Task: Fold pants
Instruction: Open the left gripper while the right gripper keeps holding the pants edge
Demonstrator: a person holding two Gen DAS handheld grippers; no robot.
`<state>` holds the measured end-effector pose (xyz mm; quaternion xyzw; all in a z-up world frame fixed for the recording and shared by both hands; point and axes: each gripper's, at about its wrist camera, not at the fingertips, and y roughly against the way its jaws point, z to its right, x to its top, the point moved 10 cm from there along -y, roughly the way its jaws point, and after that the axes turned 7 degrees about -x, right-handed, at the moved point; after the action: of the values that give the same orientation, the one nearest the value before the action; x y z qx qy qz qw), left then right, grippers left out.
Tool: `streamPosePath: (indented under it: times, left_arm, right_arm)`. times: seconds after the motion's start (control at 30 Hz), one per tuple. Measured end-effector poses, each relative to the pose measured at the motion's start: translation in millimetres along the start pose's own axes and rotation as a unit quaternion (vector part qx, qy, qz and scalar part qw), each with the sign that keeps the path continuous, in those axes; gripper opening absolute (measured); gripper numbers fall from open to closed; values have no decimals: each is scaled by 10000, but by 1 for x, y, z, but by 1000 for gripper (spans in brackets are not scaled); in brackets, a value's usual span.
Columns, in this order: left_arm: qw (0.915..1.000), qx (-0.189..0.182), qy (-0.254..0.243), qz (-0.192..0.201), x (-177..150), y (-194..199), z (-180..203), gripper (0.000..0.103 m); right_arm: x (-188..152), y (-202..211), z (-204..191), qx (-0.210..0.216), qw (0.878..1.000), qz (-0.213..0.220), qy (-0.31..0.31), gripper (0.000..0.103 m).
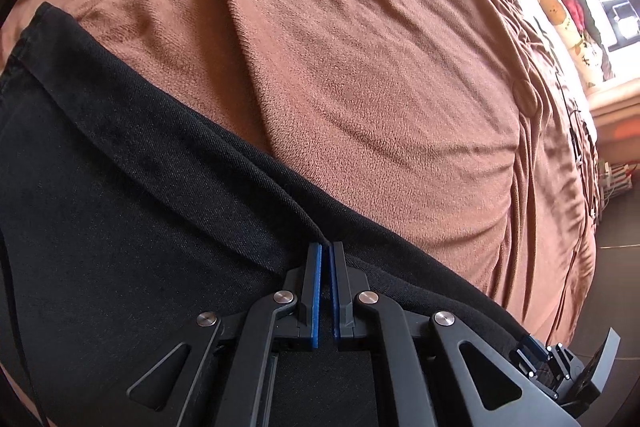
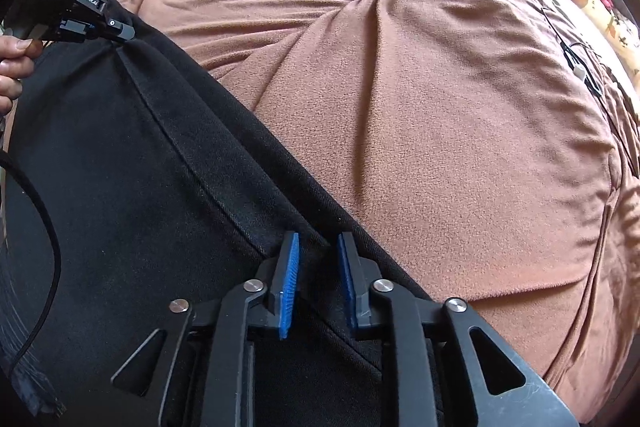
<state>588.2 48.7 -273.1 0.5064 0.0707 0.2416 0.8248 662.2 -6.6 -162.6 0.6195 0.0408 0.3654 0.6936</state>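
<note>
Black pants [image 1: 120,207] lie spread over a brown blanket [image 1: 360,67], and their long edge runs diagonally from upper left to lower right. My left gripper [image 1: 325,247] is shut on a raised fold at that edge. The right wrist view shows the left gripper [image 2: 124,34] at the upper left, pinching the pants [image 2: 120,187] so that the cloth rises into a small peak. My right gripper [image 2: 318,239] hovers over the same edge further along. Its blue pads [image 2: 290,267] stand apart, with black cloth seen in the gap but not pressed.
A person's hand [image 2: 12,67] holds the left gripper's handle, and a black cable [image 2: 44,227] hangs across the pants. The wrinkled blanket [image 2: 440,107] covers the bed. Patterned bedding [image 1: 560,7] lies at the far right, with dark floor [image 1: 616,227] beyond the bed's edge.
</note>
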Motion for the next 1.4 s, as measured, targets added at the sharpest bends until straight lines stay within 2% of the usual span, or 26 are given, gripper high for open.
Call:
streamPosePath:
  times: [0.07, 0.23, 0.5, 0.57, 0.63, 0.73, 0.83, 1.07, 1.17, 1.4]
  left_arm:
    - [10000, -74, 13, 1, -1, 1, -2, 4]
    - [9999, -171, 22, 6, -1, 0, -3, 4]
    - [9997, -260, 31, -14, 0, -1, -3, 4]
    - [9996, -274, 37, -7, 0, 0, -3, 4]
    - [9995, -305, 24, 25, 1, 2, -1, 3]
    - [9988, -466, -39, 176, 3, 11, 4, 2]
    - [9979, -577, -88, 288, 7, 19, 11, 2]
    - [9979, -537, -119, 339, 13, 19, 17, 2]
    - [9972, -572, -151, 454, 18, 19, 20, 2]
    - [9985, -416, -51, 364, 26, -3, 13, 2]
  right_arm:
    - [-2, 3, 3, 35, 10000, 27, 19, 33]
    - [-10, 1, 3, -15, 9997, -90, 235, 33]
    - [-14, -9, 2, 188, 9993, -131, 304, 35]
    - [-15, -7, 0, 127, 9989, -147, 419, 30]
    - [-15, -4, -5, 128, 9986, -167, 489, 14]
    - [-16, 3, -10, -134, 9974, -135, 700, 2]
    - [-14, 14, -11, -380, 9965, 24, 749, 0]
    - [-3, 37, -6, -785, 9946, 368, 568, 0]
    - [-1, 39, -5, -874, 9943, 373, 490, 0]
    - [0, 20, -4, -992, 9941, 266, 341, 0]
